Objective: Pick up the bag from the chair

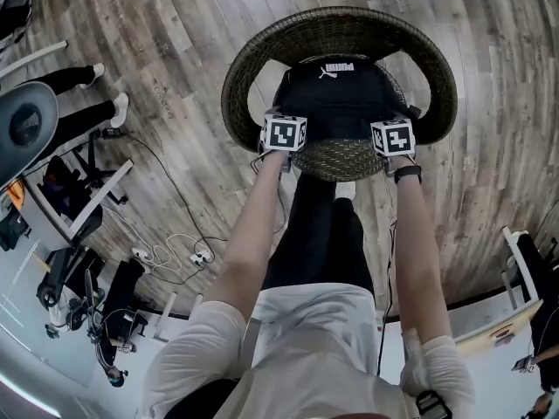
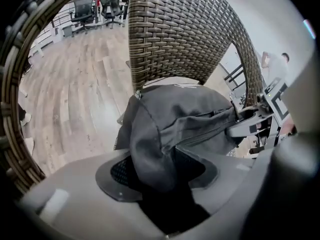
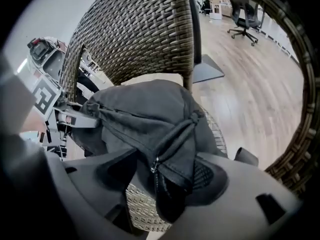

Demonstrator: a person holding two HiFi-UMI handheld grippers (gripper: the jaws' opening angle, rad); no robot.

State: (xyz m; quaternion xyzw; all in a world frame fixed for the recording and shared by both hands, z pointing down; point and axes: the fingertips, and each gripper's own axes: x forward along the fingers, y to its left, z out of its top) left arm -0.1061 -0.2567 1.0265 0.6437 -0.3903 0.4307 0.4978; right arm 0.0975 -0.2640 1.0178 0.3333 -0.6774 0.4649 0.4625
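A black bag (image 1: pixel 341 94) with a white logo sits on the seat of a round wicker chair (image 1: pixel 253 68). My left gripper (image 1: pixel 286 129) is at the bag's near left corner and my right gripper (image 1: pixel 393 136) at its near right corner, both pointing steeply down. In the left gripper view a fold of the bag (image 2: pixel 185 114) is bunched between the jaws of the left gripper (image 2: pixel 157 176), which are shut on it. In the right gripper view the zipped corner of the bag (image 3: pixel 140 109) hangs between the open jaws of the right gripper (image 3: pixel 167 184), with wicker seat showing beneath.
The chair's backrest (image 2: pixel 180 34) rises just behind the bag. Cables and a power strip (image 1: pixel 175 251) lie on the wood floor at the left, near a desk frame (image 1: pixel 79 208) and a standing person's legs (image 1: pixel 87 103). Office chairs (image 3: pixel 245 14) stand further off.
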